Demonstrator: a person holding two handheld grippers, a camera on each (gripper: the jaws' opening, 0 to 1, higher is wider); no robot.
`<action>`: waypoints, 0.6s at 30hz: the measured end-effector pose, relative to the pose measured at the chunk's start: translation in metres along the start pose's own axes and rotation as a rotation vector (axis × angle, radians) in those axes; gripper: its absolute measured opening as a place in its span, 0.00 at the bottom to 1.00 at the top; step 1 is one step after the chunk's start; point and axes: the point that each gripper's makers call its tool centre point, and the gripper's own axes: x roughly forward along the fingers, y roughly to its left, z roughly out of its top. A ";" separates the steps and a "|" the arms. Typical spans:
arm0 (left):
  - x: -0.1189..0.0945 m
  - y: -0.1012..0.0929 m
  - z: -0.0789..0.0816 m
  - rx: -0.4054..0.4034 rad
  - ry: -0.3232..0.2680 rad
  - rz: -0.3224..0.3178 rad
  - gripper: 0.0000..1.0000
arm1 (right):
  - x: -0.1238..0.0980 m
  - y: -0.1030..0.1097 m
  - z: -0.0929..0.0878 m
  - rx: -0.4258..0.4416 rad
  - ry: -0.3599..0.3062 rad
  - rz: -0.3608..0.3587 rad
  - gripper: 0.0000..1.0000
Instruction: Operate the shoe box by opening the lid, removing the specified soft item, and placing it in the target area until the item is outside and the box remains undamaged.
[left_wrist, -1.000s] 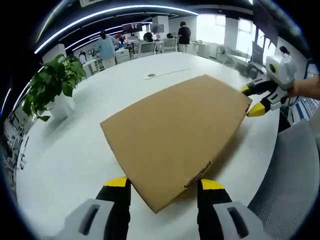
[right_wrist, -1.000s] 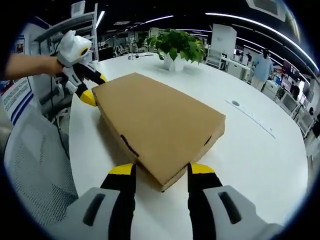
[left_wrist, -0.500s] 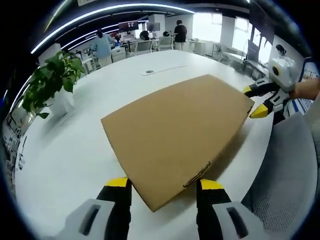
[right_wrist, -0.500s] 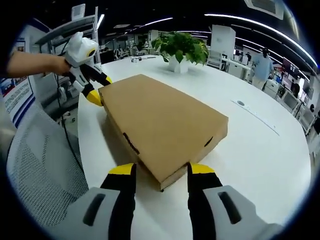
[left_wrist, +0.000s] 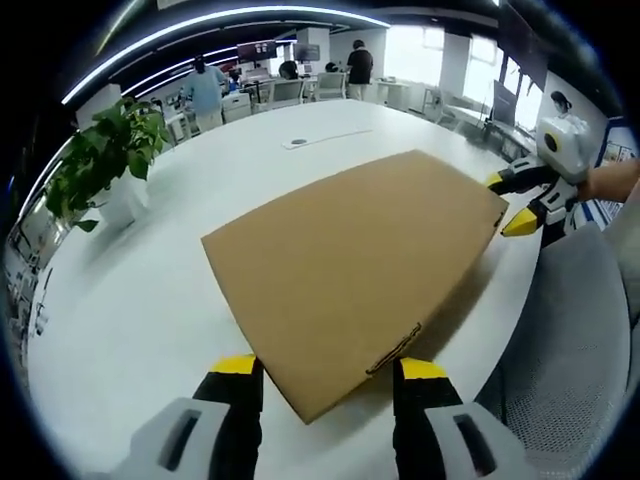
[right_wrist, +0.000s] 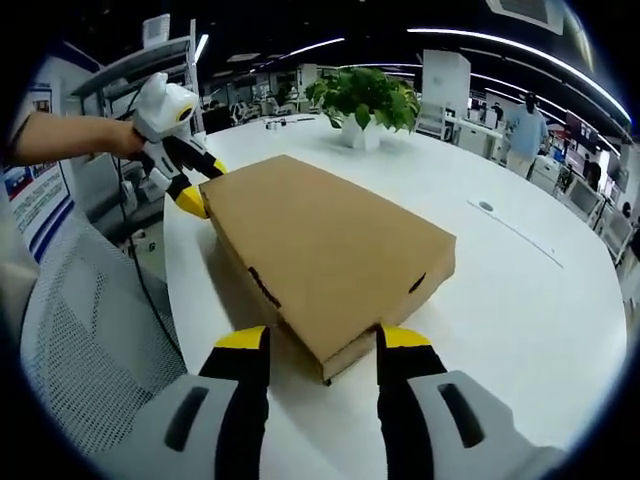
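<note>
Change: almost nothing has moved since the earlier frames; both views have shifted slightly with the hands, while the shoe box (left_wrist: 350, 280) lies in the same spot with its lid shut and each gripper sits at the same corner.
Left gripper: the left gripper (left_wrist: 325, 368) has its yellow-tipped jaws spread apart, one on each side of the box's near corner in the left gripper view, gripping nothing; whether the tips touch the cardboard cannot be told.
Right gripper: the right gripper (right_wrist: 315, 340) is likewise released, jaws wide on either side of the opposite corner in the right gripper view.
Task item: brown cardboard shoe box, closed, lying flat on the white table (left_wrist: 130, 330) near the edge closest to the person; the soft item cannot be seen.
Other gripper seen: in the left gripper view the right gripper appears at the far right corner of the box, held by a hand (left_wrist: 612, 180).
Beside the table: a grey mesh chair (right_wrist: 85, 340) stands just off the table edge.
Further off: a potted plant (right_wrist: 362, 100) in a white pot stands on the table beyond the box.
Background: open office with desks and several people standing well away.
</note>
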 end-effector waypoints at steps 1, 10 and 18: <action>-0.001 0.000 0.000 -0.002 -0.002 -0.002 0.52 | -0.001 0.000 0.001 0.001 -0.002 0.000 0.39; -0.014 -0.003 0.010 -0.021 -0.035 -0.006 0.55 | -0.010 0.004 0.011 -0.013 -0.033 0.003 0.42; -0.030 -0.003 0.025 -0.004 -0.086 0.006 0.58 | -0.021 0.003 0.028 -0.057 -0.073 -0.012 0.42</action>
